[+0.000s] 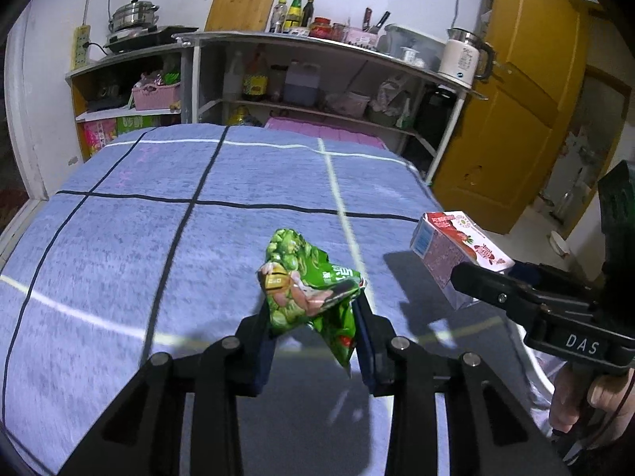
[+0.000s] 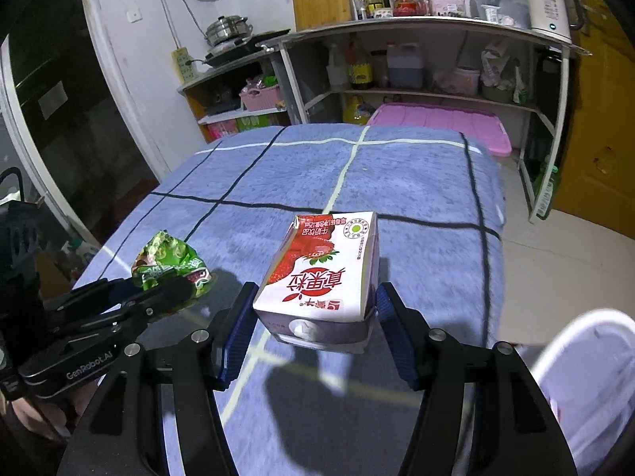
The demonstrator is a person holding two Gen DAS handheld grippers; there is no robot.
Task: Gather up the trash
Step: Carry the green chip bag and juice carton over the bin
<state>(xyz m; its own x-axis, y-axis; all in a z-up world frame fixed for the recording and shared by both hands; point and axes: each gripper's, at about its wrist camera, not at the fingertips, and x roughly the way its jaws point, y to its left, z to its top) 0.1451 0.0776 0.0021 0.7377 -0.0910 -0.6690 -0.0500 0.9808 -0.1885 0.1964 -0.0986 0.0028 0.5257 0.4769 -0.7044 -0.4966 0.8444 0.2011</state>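
Note:
My left gripper is shut on a crumpled green snack wrapper and holds it above the blue checked cloth. The wrapper also shows in the right wrist view, with the left gripper at the left edge. My right gripper is shut on a strawberry milk carton and holds it above the cloth. In the left wrist view the carton and the right gripper are at the right.
A white bin with a liner stands low at the right, beside the table. Behind the table are metal shelves with bottles, a kettle and a pot. A yellow door is at the right.

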